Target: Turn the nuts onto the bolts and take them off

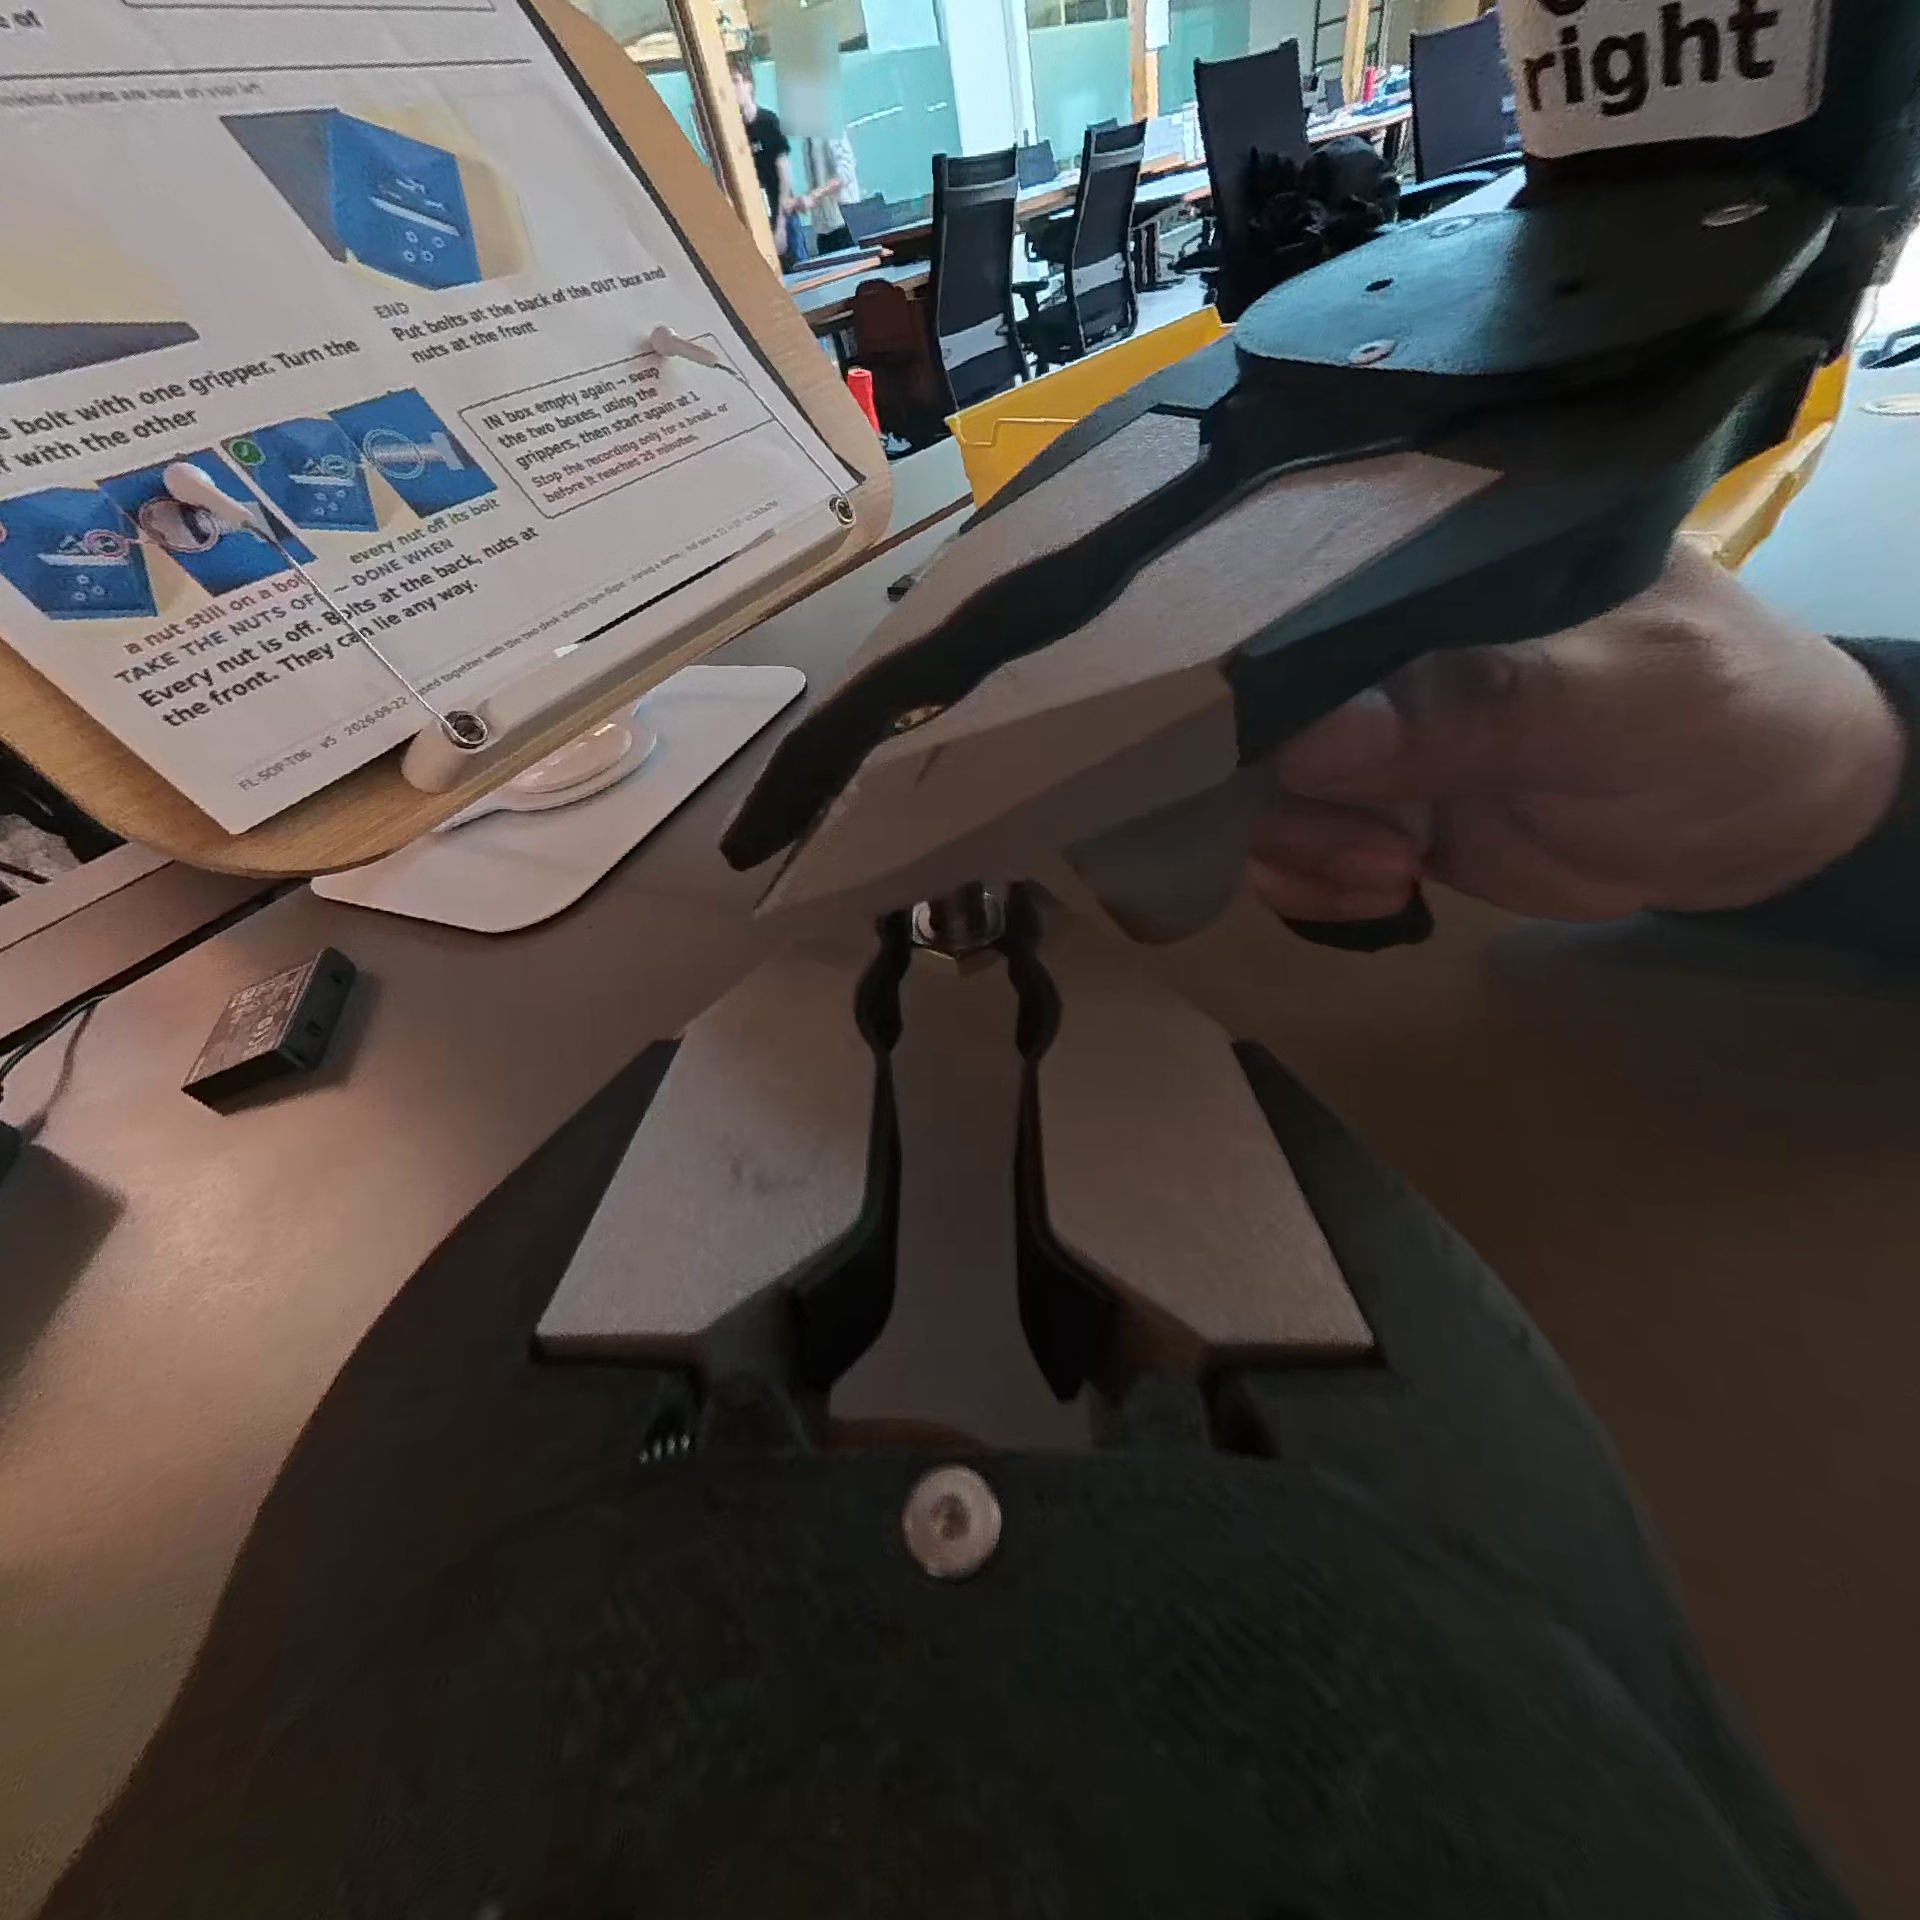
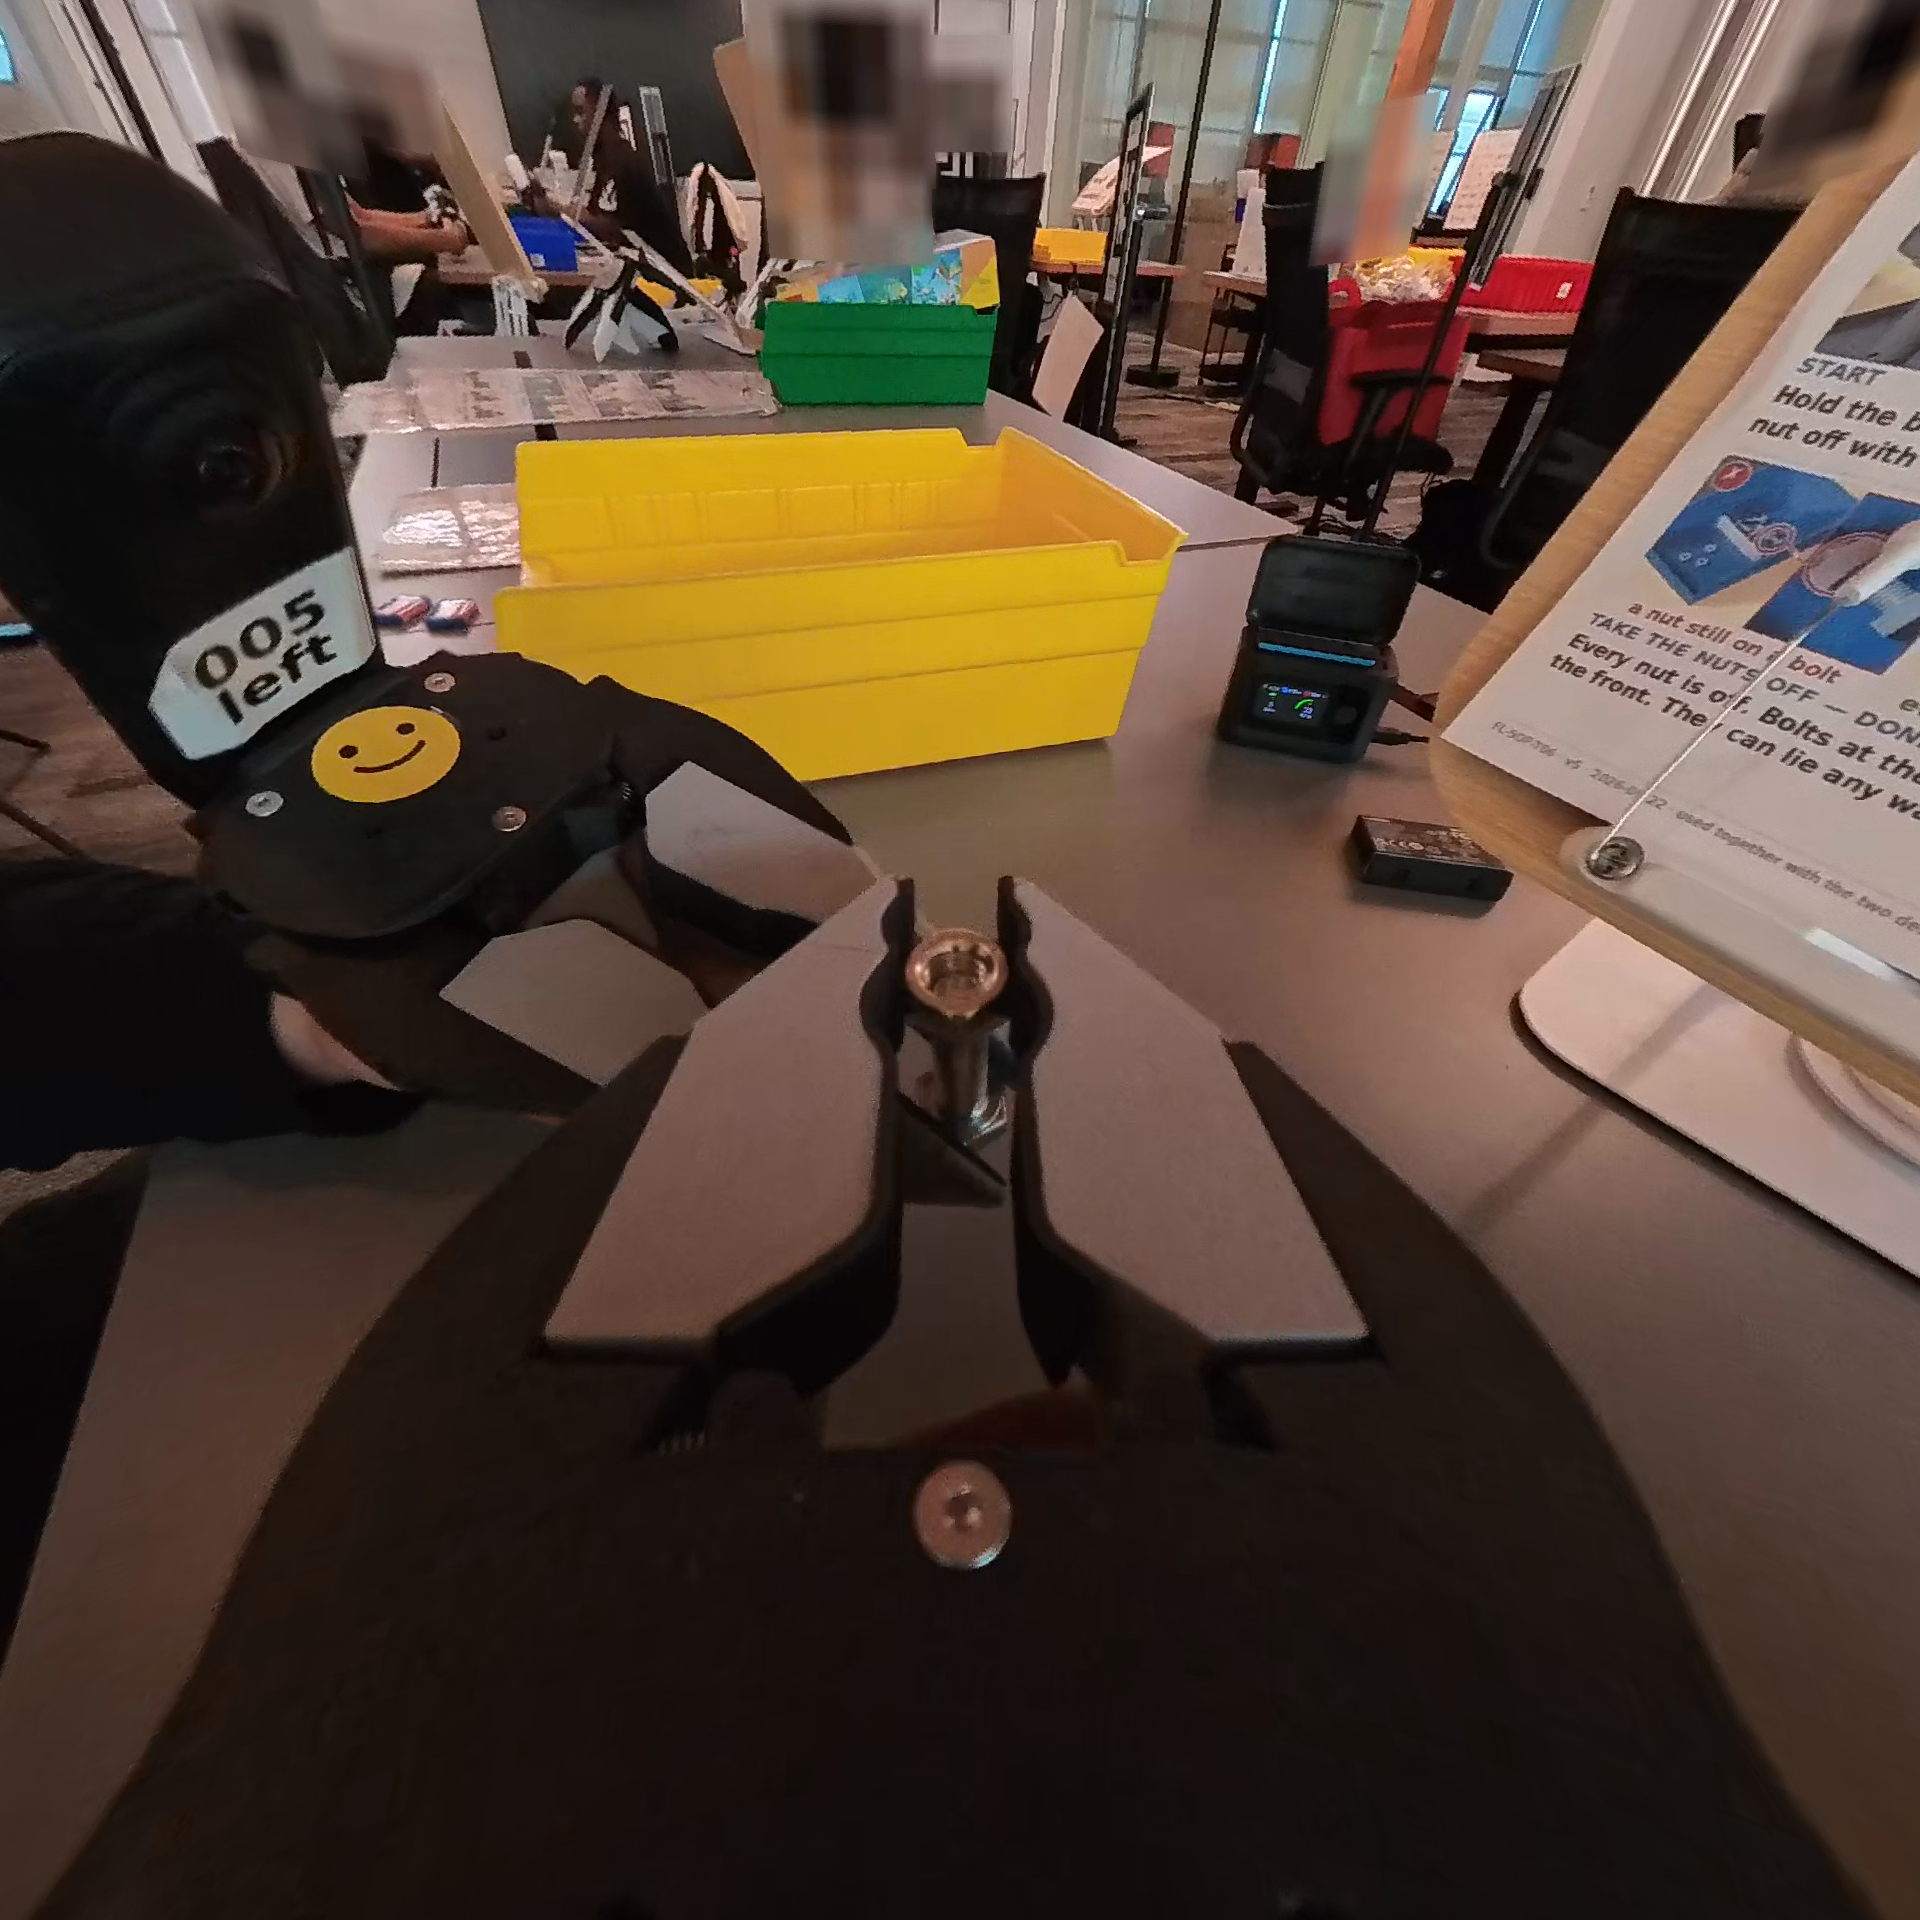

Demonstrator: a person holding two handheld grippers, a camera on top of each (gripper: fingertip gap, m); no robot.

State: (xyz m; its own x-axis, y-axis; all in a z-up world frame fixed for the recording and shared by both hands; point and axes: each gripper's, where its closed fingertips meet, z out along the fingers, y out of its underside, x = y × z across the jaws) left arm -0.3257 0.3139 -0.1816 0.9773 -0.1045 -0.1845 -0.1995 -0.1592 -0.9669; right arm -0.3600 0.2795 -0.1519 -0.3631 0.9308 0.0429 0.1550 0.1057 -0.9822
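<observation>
My right gripper (image 2: 954,971) is clamped on the head end of the silver steel bolt (image 2: 954,1023), held at 12 o'clock over the grey table (image 2: 1195,831). My left gripper (image 1: 951,951) is pinched on its hexagonal steel nut (image 1: 954,925). Judgement: keep both axes aligned, turn in small arcs, regrip without slackening the bolt.

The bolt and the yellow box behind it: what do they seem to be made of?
The bolt looks like bright bare metal, probably steel: it is silvery with sharp reflections on its head. The yellow box looks like moulded plastic: even colour, smooth slight sheen, thin ribbed walls.
</observation>
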